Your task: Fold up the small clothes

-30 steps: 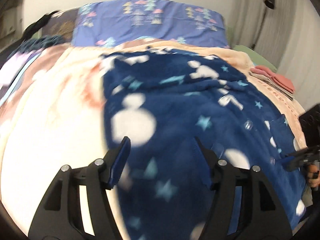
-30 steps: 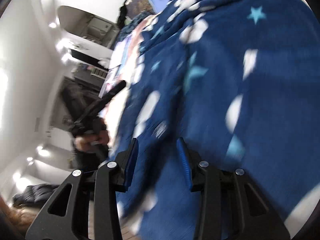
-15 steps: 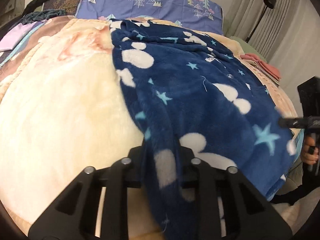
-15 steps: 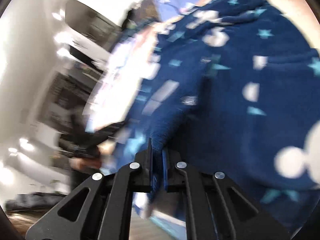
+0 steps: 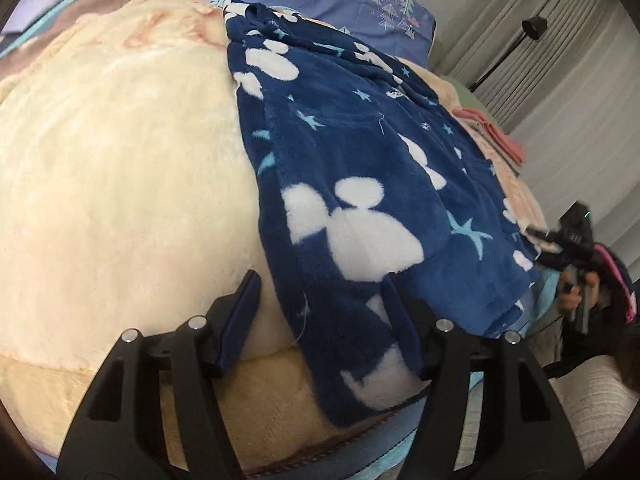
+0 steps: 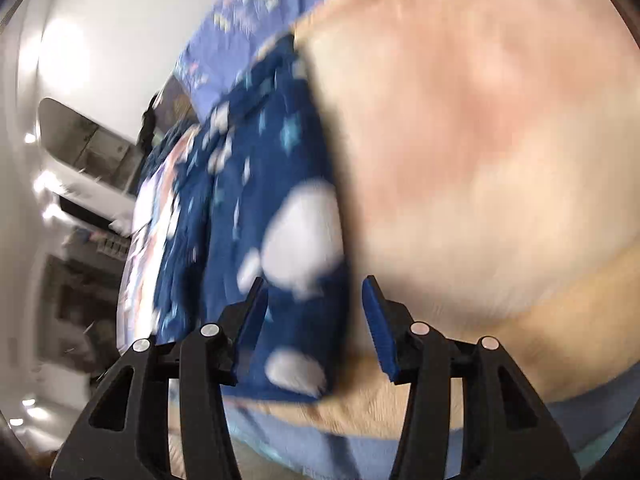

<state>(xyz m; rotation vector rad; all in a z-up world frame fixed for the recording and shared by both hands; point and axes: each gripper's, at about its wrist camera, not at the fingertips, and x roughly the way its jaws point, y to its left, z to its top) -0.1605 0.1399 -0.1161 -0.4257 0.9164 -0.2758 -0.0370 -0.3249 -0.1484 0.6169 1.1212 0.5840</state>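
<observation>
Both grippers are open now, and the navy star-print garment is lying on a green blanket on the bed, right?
One thing is off: the blanket is cream, not green, as the left wrist view shows. The rest holds: the navy star-print garment lies on it, and both the left gripper and the right gripper have their jaws apart.

Left wrist view: even, soft indoor light, no hard glare; sharp through the centre, the navy fleece garment (image 5: 360, 200) crisp, slight smear at 3 o'clock. Fisheye bowing bends the cream blanket (image 5: 120, 180) outward; black vignette in the corners. Right wrist view: heavy motion blur overall, garment and blanket smeared; blown-out highlights on the white wall (image 6: 72, 52) at 10 o'clock; only the right gripper (image 6: 316, 320) stays sharp.
</observation>
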